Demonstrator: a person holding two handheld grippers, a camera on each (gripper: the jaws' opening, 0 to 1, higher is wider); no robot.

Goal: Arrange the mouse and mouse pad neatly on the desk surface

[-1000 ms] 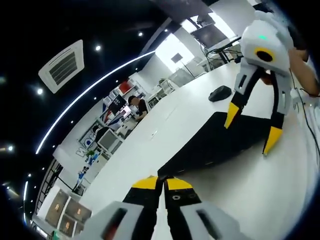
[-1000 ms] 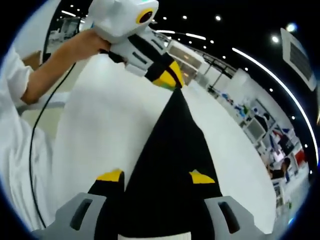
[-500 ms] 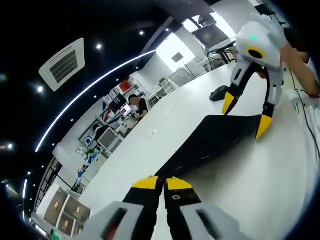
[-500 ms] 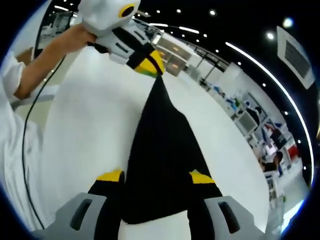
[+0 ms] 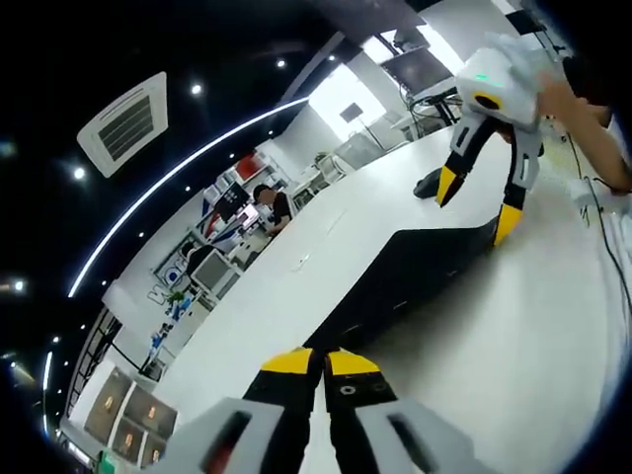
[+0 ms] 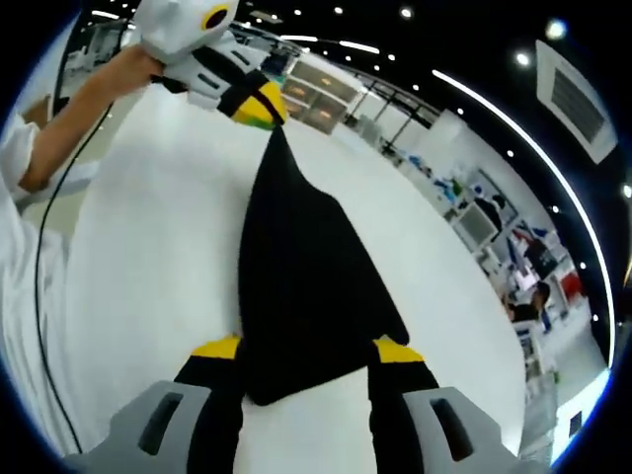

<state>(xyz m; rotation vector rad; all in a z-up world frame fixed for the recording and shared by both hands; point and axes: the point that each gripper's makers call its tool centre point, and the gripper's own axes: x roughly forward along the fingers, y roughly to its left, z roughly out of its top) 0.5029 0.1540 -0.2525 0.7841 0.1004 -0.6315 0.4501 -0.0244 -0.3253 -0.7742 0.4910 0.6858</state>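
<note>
Mouse pad (image 6: 296, 267) lengthwise between grippers (flat)

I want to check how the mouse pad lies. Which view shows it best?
The right gripper view: the mouse pad stretches flat across the desk, with the left gripper shut on its far corner. The left gripper view shows it edge-on and foreshortened.

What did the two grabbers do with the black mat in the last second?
The right gripper backed away toward the mouse pad's near end, jaws open and no longer straddling its middle. The left gripper stayed shut on the pad's far corner. The pad looks more stretched out along the white desk. The mouse stayed put.
</note>
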